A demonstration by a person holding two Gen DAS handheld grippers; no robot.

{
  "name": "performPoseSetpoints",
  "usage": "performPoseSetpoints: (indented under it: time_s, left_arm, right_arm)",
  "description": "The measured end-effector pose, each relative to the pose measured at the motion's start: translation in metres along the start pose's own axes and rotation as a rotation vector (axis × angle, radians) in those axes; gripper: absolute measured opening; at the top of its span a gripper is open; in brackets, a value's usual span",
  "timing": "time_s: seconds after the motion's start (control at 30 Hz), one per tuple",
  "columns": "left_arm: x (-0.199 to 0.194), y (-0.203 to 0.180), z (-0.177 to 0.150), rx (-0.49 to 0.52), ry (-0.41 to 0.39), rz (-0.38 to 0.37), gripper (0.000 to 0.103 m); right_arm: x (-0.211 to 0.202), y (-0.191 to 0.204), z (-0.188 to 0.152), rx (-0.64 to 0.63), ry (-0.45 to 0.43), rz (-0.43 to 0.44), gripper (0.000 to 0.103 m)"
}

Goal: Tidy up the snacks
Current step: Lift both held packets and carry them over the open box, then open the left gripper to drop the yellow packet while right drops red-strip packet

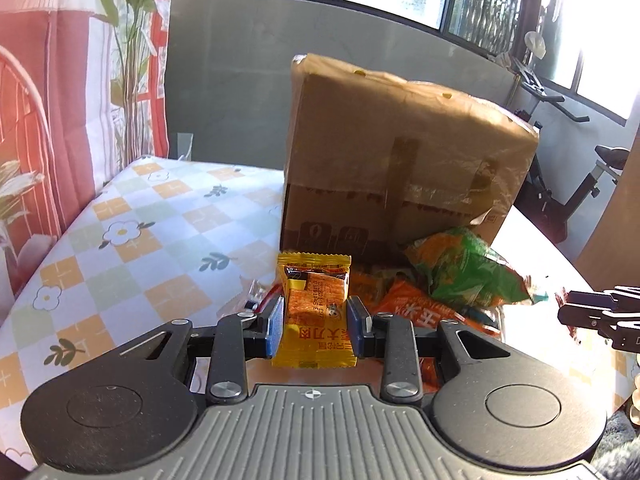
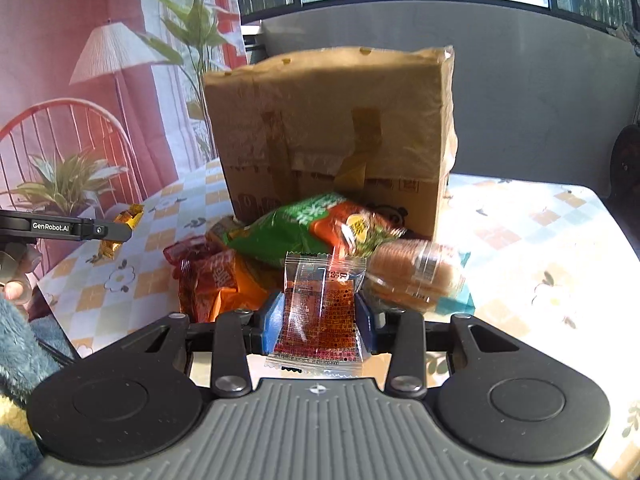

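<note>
My left gripper (image 1: 315, 322) is shut on a yellow snack packet (image 1: 314, 280), held upright above the table in the left wrist view. The right gripper (image 2: 320, 318) is shut on a clear packet with a red snack inside (image 2: 322, 300). Behind both lies a pile of snacks: a green and orange bag (image 1: 468, 268) (image 2: 304, 226), red and orange packets (image 2: 208, 276) and a clear sleeve of round biscuits (image 2: 416, 270). A tall cardboard box (image 1: 404, 152) (image 2: 332, 132) stands behind the pile. The left gripper with its yellow packet (image 2: 120, 228) shows at the left edge of the right wrist view.
The table carries a checked flower-print cloth (image 1: 132, 248) (image 2: 540, 240). A printed backdrop with a lamp and plants (image 2: 80, 100) hangs on the left. An exercise bike (image 1: 576, 184) stands past the table's right side. A hand and a fuzzy blue sleeve (image 2: 16, 320) show at lower left.
</note>
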State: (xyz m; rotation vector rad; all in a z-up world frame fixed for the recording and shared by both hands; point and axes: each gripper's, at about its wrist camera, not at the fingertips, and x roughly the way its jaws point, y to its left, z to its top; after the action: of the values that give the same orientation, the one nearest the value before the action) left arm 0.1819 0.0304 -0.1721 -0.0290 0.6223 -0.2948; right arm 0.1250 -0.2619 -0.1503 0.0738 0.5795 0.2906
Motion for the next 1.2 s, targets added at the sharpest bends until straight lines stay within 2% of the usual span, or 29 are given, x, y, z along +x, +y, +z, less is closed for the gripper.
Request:
performPoseSetpoints:
  time_s: [0.17, 0.37, 0.53, 0.73, 0.9, 0.97, 1.0, 1.03, 1.2]
  left_arm:
    - [0.004, -0.015, 0.031, 0.004, -0.070, -0.044, 0.035]
    - [0.010, -0.025, 0.074, 0.012, -0.158, -0.046, 0.035]
    - [0.013, -0.034, 0.117, 0.033, -0.228, -0.084, 0.035]
    - [0.034, -0.050, 0.167, 0.078, -0.280, -0.100, 0.035]
    - [0.072, -0.068, 0.203, 0.115, -0.260, -0.122, 0.036]
    - [0.090, -0.075, 0.209, 0.131, -0.228, -0.114, 0.048]
    - [0.099, -0.075, 0.210, 0.138, -0.211, -0.106, 0.066]
    - [0.104, -0.075, 0.209, 0.136, -0.204, -0.102, 0.072]
    - [0.100, -0.048, 0.201, 0.072, -0.168, -0.116, 0.072]
  right_arm:
    - [-0.007, -0.014, 0.034, -0.049, -0.098, -0.035, 0.041]
    - [-0.007, -0.026, 0.082, -0.101, -0.214, -0.065, 0.041]
    - [0.001, -0.033, 0.120, -0.148, -0.276, -0.072, 0.041]
    - [0.031, -0.034, 0.161, -0.158, -0.299, -0.042, 0.041]
    - [0.074, -0.034, 0.189, -0.131, -0.272, -0.040, 0.041]
    - [0.088, -0.034, 0.194, -0.110, -0.251, -0.044, 0.043]
    - [0.094, -0.035, 0.196, -0.097, -0.236, -0.039, 0.046]
    - [0.099, -0.035, 0.197, -0.088, -0.225, -0.040, 0.047]
    - [0.095, -0.034, 0.194, -0.083, -0.226, -0.049, 0.051]
